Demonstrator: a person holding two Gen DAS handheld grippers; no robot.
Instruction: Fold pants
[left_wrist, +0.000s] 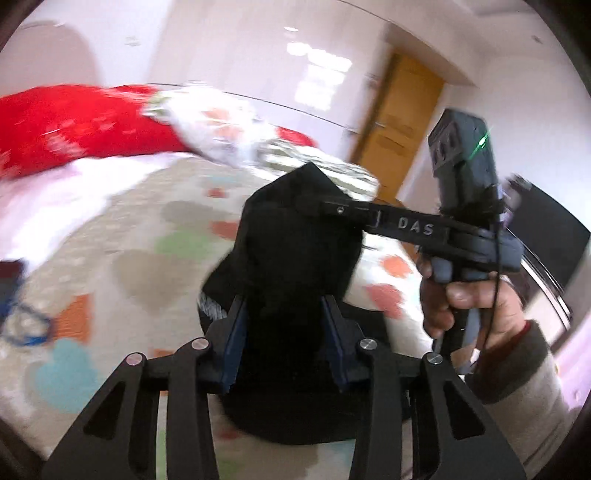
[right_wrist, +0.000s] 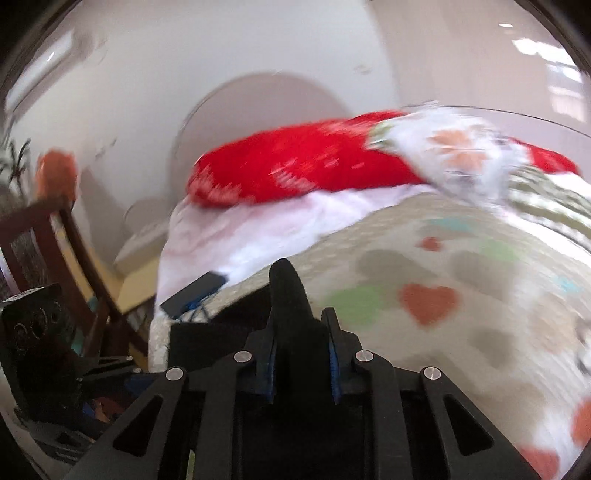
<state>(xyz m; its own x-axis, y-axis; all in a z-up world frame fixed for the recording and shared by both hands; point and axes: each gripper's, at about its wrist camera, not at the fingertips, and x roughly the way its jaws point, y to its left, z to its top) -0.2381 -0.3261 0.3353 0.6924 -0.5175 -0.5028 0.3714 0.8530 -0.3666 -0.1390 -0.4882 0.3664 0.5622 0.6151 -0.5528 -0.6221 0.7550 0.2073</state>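
The black pants (left_wrist: 295, 251) hang bunched above the bed (left_wrist: 155, 258), lifted off its heart-printed cover. The left claw (left_wrist: 282, 332) is clamped on a thick fold of the pants, its blue-lined fingers (left_wrist: 232, 343) pressed against the cloth on both sides. The right claw (right_wrist: 301, 350) is clamped on another fold, a peak of black fabric poking up past its tips. The person's right hand (left_wrist: 476, 306) grips its handle, to the right of the pants. Beyond the pants, at the far end of the bed, lies what looks like a red pillow (left_wrist: 81, 125), though blur softens it.
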